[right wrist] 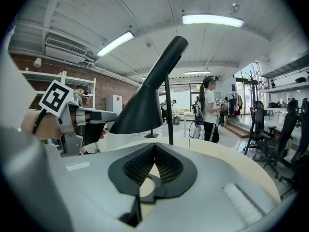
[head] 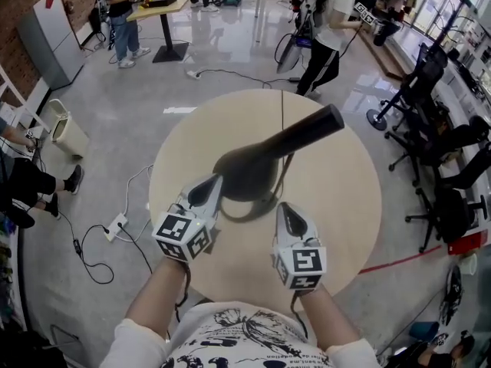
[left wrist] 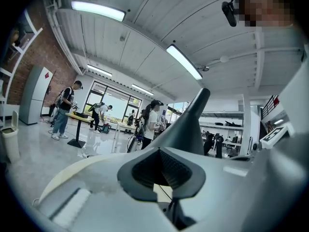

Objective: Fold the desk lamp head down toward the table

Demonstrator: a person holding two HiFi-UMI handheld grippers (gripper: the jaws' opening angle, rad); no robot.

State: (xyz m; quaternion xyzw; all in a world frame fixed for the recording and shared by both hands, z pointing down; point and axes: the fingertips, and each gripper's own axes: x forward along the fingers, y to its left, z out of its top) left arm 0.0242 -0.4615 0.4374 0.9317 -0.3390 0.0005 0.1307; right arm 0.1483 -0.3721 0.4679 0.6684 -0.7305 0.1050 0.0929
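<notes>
Jaws of both grippers are pressed together and hold nothing. Our left gripper point(head: 213, 184) has its tip just beside the rim of the black lamp head point(head: 249, 171), and our right gripper point(head: 285, 209) sits near it on the other side. We see the cone-shaped lamp head raised above the round counter point(head: 345, 205), tilted on a thin upright stem point(right wrist: 167, 110).

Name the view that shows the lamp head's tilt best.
The right gripper view: the lamp head stands in full side profile, with its opening facing down. The head view shows it from above, foreshortened. The left gripper view shows only its upper part.
</notes>
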